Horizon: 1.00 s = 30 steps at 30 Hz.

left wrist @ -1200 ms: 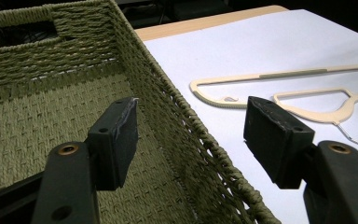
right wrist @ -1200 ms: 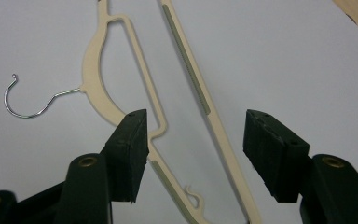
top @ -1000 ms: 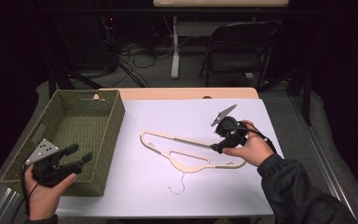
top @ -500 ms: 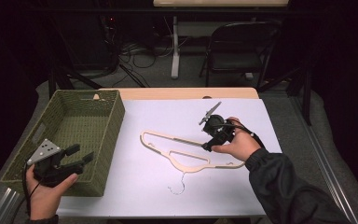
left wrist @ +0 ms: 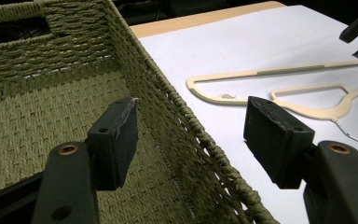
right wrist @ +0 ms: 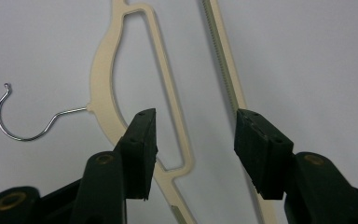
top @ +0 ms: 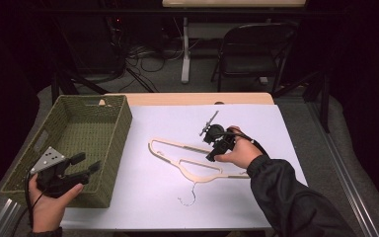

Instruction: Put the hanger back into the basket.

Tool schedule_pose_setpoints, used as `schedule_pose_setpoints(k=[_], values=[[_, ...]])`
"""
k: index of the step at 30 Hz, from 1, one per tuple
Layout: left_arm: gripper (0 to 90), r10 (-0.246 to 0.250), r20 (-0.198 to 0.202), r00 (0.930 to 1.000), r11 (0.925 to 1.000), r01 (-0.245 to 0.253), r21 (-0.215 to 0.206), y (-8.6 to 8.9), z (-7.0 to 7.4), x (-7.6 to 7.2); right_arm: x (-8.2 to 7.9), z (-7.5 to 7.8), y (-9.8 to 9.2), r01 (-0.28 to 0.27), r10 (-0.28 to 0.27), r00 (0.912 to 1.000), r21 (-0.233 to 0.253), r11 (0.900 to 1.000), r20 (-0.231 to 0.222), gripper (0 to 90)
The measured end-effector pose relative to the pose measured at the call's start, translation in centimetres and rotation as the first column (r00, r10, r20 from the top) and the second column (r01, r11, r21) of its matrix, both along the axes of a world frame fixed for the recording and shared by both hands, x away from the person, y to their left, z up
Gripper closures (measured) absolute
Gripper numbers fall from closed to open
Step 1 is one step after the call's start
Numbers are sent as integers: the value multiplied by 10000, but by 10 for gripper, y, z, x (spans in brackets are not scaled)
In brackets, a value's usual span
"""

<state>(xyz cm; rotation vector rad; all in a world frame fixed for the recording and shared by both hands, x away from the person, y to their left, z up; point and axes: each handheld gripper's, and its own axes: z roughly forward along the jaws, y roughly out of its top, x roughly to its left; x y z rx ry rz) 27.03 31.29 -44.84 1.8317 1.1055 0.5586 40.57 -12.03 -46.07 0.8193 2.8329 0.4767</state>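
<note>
Cream-coloured plastic, flat on the white surface (top: 276,128): that was the clothes hanger with its thin metal hook (top: 197,160), lying near the middle, its hook curling toward the person's edge. Right over it was the right gripper (top: 210,157), tipped down from the person's right hand (top: 239,153), dark sleeve trailing off to the bottom corner. Its jaws stood apart, clamped on nothing. From the right gripper view the two black pads straddled the hanger's (right wrist: 168,93) inner bar, the left pad over the curved shoulder and the right pad over the long ribbed bar. Whether the pads touched the plastic could not be told.

Over on the other side, the left gripper (top: 88,163) sat in the person's left hand (top: 52,197), held above the near corner of the woven olive-green rectangular basket (top: 113,143). Its jaws were apart too, with nothing between them. The left gripper view looked across the basket's (left wrist: 186,126) braided rim, one pad over the woven floor and the other over the white sheet, with the hanger (left wrist: 279,86) beyond. Basket and hanger lay near each other but apart, a strip of white between them.
</note>
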Motion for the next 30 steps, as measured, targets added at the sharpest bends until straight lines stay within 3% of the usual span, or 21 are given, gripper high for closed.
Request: schedule_pose_setpoints(k=[4, 6, 7, 11, 14, 15, 24, 26, 27, 28, 30], values=[[351, -10, -20, 10000, 10000, 10, -8, -1, -1, 1, 4, -9, 6, -149, 147, 9997, -112, 9998, -172, 519], [351, -30, -39, 10000, 10000, 30, 21, -1, -1, 1, 5, -13, 8, -202, 202, 9998, 17, 9998, -33, 524], [351, -33, -44, 10000, 10000, 33, 18, -1, -1, 1, 5, -12, 9, -245, 239, 9995, -290, 9993, -218, 530], [351, -28, -48, 10000, 10000, 28, 32, 0, -1, 1, 8, -18, 12, -482, 453, 9976, -553, 9973, -525, 537], [351, -24, -35, 10000, 10000, 24, 21, 0, -1, 1, 8, -24, 14, -457, 435, 9979, -479, 9978, -473, 543], [351, -35, -31, 10000, 10000, 35, 7, -1, -1, 1, 10, -23, 14, -617, 573, 9968, -805, 9948, -557, 548], [351, -41, -74, 10000, 10000, 41, -42, -1, -2, 2, 11, -38, 23, -887, 837, 9950, -943, 9916, -551, 592], [351, -46, -62, 10000, 10000, 46, -40, -1, -2, 2, 11, -40, 25, -973, 898, 9937, -1208, 9879, -664, 599], [351, -47, -60, 10000, 10000, 47, -41, -1, -2, 2, 11, -43, 25, -994, 940, 9939, -987, 9901, -585, 604], [351, -48, -57, 10000, 10000, 48, -44, -1, -2, 2, 11, -43, 27, -1027, 957, 9934, -1196, 9875, -628, 606], [351, -52, -57, 10000, 10000, 51, -31, -1, -2, 2, 11, -47, 28, -1028, 963, 9929, -956, 9901, -698, 618]])
